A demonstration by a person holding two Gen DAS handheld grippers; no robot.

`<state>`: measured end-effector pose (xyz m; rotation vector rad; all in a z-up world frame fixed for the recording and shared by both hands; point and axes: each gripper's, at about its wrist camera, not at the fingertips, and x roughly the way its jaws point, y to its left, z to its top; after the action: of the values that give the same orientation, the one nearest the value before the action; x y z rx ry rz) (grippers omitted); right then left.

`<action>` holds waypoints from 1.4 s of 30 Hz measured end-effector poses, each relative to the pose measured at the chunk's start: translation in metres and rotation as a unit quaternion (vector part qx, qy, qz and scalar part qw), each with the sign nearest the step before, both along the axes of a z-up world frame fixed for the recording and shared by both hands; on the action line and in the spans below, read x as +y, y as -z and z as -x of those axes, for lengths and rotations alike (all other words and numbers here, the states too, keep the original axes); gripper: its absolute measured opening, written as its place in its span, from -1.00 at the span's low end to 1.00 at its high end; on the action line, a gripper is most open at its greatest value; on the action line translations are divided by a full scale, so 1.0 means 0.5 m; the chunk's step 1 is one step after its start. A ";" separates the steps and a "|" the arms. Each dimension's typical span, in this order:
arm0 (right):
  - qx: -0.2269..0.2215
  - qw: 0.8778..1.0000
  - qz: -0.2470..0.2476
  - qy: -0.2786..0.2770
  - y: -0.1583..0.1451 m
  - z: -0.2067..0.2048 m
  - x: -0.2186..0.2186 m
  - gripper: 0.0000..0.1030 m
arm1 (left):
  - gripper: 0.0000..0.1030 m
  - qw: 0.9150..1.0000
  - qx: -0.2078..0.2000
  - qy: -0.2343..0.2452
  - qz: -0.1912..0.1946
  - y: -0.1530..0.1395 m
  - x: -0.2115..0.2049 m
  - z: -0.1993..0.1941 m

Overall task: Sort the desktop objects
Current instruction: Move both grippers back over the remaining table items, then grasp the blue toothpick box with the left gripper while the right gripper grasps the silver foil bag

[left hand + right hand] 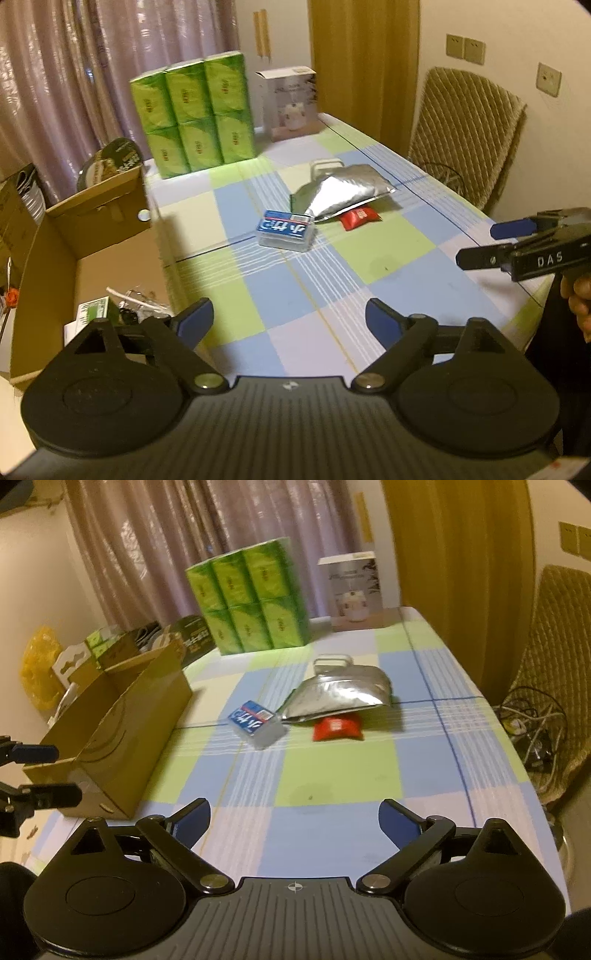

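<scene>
While partly under silver pouch [340, 696] | red packet [338, 729] | probably snack.

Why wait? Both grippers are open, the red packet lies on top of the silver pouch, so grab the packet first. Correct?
Not quite: the red packet lies partly under the silver pouch, not on top, as the right wrist view shows. Left gripper and right gripper are indeed open.

On the checked-cloth counter [332, 775] ahead of me, the blue-labelled clear plastic box [256, 722] lies left of the crumpled silver foil pouch [340, 694], which overlaps the small red packet [338, 729]. The open cardboard carton [122, 731] sits at the left edge, the green tissue multipack [251, 605] behind.
</scene>
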<state>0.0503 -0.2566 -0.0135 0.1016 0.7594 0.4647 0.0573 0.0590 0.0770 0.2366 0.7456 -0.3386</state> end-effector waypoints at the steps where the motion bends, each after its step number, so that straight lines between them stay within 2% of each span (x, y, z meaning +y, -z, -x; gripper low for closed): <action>1: 0.001 1.000 -0.001 0.003 0.002 -0.002 -0.007 0.87 | 0.77 1.000 0.002 0.002 -0.005 0.002 -0.007 -0.003; 5: 0.012 1.000 -0.003 0.010 0.010 -0.012 -0.029 0.96 | 0.93 1.000 0.009 0.013 -0.026 0.017 -0.030 -0.015; 9: 0.022 1.000 -0.006 0.011 0.017 -0.025 -0.041 0.96 | 0.94 0.999 0.019 0.023 -0.037 0.033 -0.051 -0.033; 21: 0.008 1.000 0.012 -0.001 0.012 -0.115 -0.048 0.96 | 0.94 0.998 0.033 0.036 -0.044 0.063 -0.089 -0.133; 26: -0.018 0.998 0.047 -0.035 0.005 -0.169 -0.029 0.97 | 0.94 0.998 0.039 0.033 -0.043 0.079 -0.091 -0.196; 29: -0.046 0.991 0.089 -0.090 0.003 -0.200 -0.004 0.96 | 0.94 0.997 0.041 0.040 -0.047 0.090 -0.097 -0.231; 33: -0.083 0.972 0.155 -0.157 0.014 -0.233 0.037 0.97 | 0.94 0.996 0.043 0.060 -0.057 0.107 -0.112 -0.276; 39: -0.119 0.949 0.209 -0.203 0.055 -0.275 0.084 0.96 | 0.95 0.996 0.042 0.065 -0.051 0.146 -0.127 -0.341; 42: -0.123 0.938 0.227 -0.231 0.075 -0.289 0.098 0.97 | 0.95 0.994 0.045 0.067 -0.070 0.174 -0.137 -0.364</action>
<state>0.1946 -0.2076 -0.0508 -0.5709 0.6225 0.7201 0.2393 -0.0093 -0.0100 0.4065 0.8454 -0.4261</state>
